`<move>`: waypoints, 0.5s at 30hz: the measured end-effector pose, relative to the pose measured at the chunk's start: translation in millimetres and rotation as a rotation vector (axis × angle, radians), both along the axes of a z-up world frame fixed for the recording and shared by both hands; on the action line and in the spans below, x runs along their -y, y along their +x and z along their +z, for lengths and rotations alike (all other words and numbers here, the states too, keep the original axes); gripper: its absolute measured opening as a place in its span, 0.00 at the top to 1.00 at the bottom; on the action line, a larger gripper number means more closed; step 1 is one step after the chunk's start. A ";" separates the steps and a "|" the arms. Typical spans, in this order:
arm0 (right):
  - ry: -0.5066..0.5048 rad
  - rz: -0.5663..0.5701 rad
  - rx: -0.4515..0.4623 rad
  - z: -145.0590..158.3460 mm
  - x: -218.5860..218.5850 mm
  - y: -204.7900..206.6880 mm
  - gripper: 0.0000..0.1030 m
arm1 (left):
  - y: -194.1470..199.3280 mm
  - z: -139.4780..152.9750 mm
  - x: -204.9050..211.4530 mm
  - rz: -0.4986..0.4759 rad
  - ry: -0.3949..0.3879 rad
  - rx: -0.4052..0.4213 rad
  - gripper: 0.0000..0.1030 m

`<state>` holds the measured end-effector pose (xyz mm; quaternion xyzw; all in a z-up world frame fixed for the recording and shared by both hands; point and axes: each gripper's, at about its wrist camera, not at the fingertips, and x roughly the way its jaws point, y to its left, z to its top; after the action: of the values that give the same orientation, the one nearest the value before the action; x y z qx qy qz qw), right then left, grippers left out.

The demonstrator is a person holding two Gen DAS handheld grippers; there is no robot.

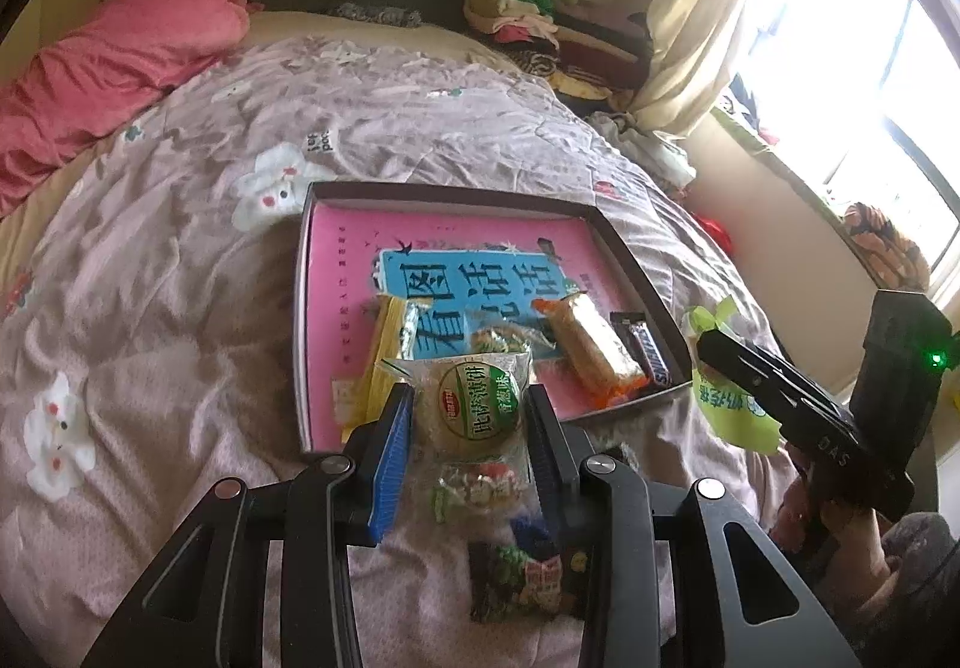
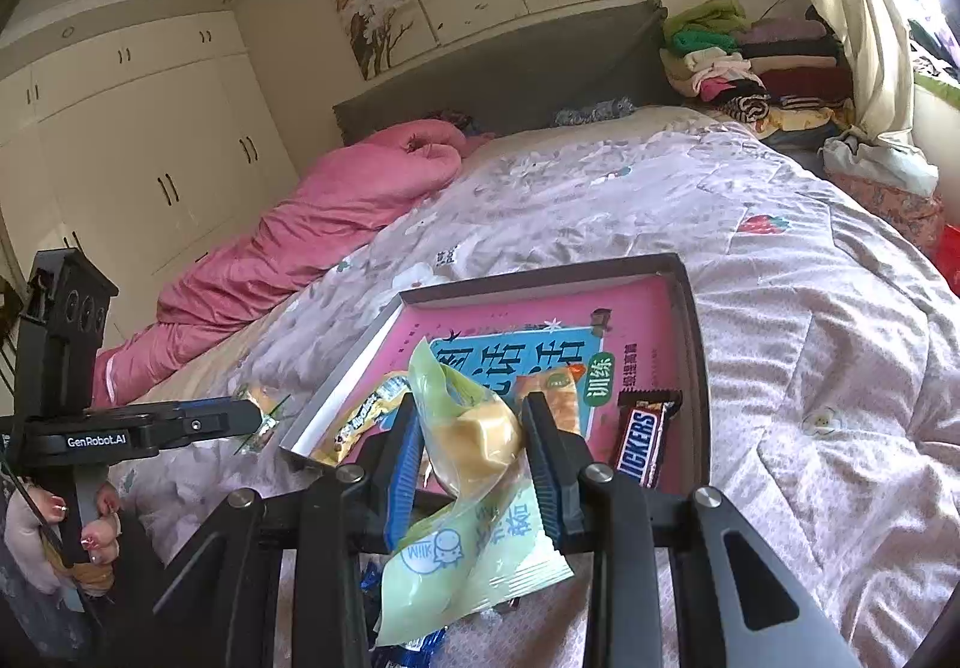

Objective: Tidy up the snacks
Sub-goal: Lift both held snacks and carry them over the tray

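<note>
A shallow dark box (image 1: 642,278) with a pink and blue printed bottom lies on the bed. In it are a yellow packet (image 1: 384,362), an orange-ended wafer pack (image 1: 594,344) and a Snickers bar (image 1: 648,350). My left gripper (image 1: 471,410) is shut on a round pastry in a clear and green wrapper (image 1: 474,410), held above the box's near edge. My right gripper (image 2: 471,446) is shut on a light green cake packet (image 2: 474,488), held above the box's (image 2: 690,320) near end, beside the Snickers bar (image 2: 645,446). The right gripper also shows in the left wrist view (image 1: 738,368).
More wrapped snacks (image 1: 522,572) lie on the floral quilt (image 1: 180,278) under my left gripper. A pink duvet (image 2: 312,224) lies at the bed's left. Folded clothes (image 2: 750,62) are stacked by the headboard. Blue wrappers (image 2: 420,644) lie under my right gripper.
</note>
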<state>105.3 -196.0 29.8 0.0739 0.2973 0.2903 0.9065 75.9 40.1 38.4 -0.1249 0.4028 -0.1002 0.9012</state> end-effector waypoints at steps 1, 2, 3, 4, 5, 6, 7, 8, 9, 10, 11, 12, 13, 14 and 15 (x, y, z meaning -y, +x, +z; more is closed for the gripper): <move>0.003 -0.003 0.001 0.3 0.7 0.4 0.67 | 2.0 0.2 1.5 0.000 0.003 0.001 0.63; 0.004 -0.005 0.003 0.6 1.3 0.7 0.67 | 3.8 0.3 2.6 0.000 0.007 0.001 0.63; 0.004 -0.012 0.007 1.3 2.2 0.9 0.67 | 5.4 0.3 4.0 0.000 0.012 0.004 0.63; 0.005 -0.016 0.010 2.0 2.6 1.2 0.67 | 7.1 0.3 4.9 0.001 0.015 0.005 0.63; 0.006 -0.021 0.015 2.8 3.3 1.2 0.67 | 8.4 0.3 5.4 0.001 0.013 0.005 0.63; 0.006 -0.025 0.019 3.6 4.0 1.2 0.67 | 9.8 0.4 6.3 0.001 0.013 0.006 0.63; 0.008 -0.029 0.022 4.5 5.1 1.8 0.67 | 11.4 0.4 7.3 0.003 0.016 0.005 0.63; 0.011 -0.035 0.025 5.2 6.4 2.2 0.67 | 12.9 0.2 8.0 0.004 0.019 0.004 0.63; 0.013 -0.038 0.025 5.4 7.3 2.5 0.67 | 14.3 0.0 8.3 0.007 0.022 0.004 0.63; 0.017 -0.044 0.024 5.6 8.6 3.4 0.67 | 16.0 -0.4 8.6 0.009 0.020 0.003 0.63; 0.018 -0.049 0.025 5.8 9.5 3.8 0.67 | 17.9 -1.0 8.6 0.010 0.017 0.001 0.63; 0.020 -0.052 0.024 6.1 10.5 4.3 0.67 | 19.2 -1.2 8.8 0.012 0.018 0.000 0.63; 0.021 -0.057 0.026 6.3 12.0 5.0 0.67 | 20.7 -1.4 9.1 0.015 0.021 0.001 0.63; 0.020 -0.062 0.028 6.7 12.9 5.2 0.67 | 22.4 -2.0 9.5 0.017 0.024 0.000 0.63; 0.021 -0.064 0.029 7.1 13.2 5.4 0.67 | 23.2 -2.1 9.4 0.020 0.025 0.000 0.63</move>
<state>110.7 -209.2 37.0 0.0886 0.2788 0.2655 0.9187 99.0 30.7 36.2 -0.1175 0.4030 -0.0860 0.9036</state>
